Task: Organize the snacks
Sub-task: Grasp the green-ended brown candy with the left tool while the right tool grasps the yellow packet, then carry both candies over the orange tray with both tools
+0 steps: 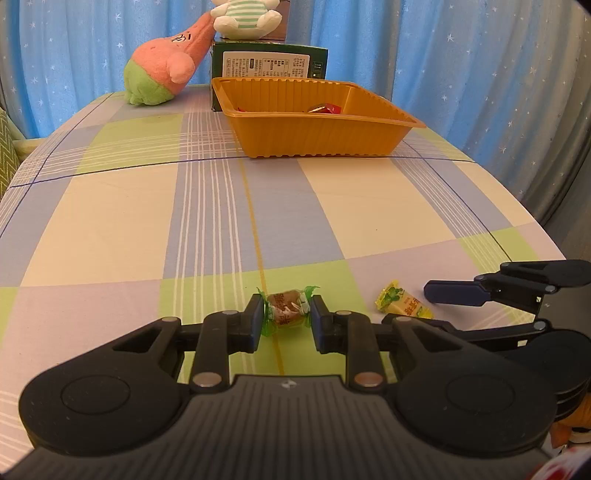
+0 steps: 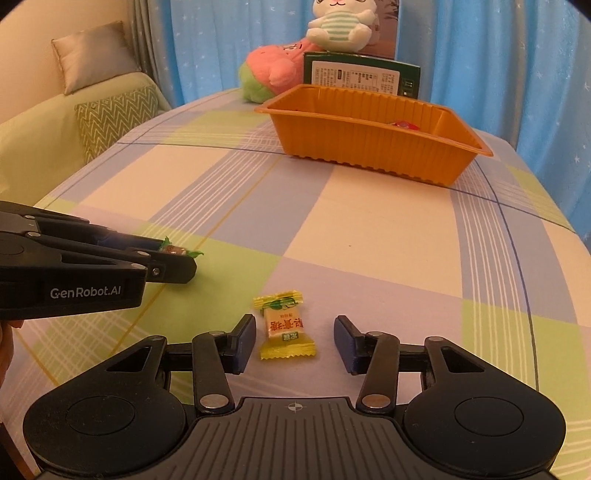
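Note:
A brown candy in a green-ended wrapper (image 1: 288,312) lies on the checked tablecloth between the fingers of my left gripper (image 1: 288,320), which is shut on it; it also shows in the right wrist view (image 2: 177,251). A yellow-wrapped candy (image 2: 284,325) lies between the open fingers of my right gripper (image 2: 294,341), not touched; it also shows in the left wrist view (image 1: 404,301). An orange plastic tray (image 1: 314,133) stands at the far middle of the table with a red-wrapped candy (image 1: 325,108) inside; it also shows in the right wrist view (image 2: 369,136).
Behind the tray stand a green box (image 1: 269,64), a pink and green plush (image 1: 162,70) and a white striped plush (image 1: 245,18). Blue curtains hang behind. A green sofa with cushions (image 2: 110,114) is to the left. The table edge falls away on the right.

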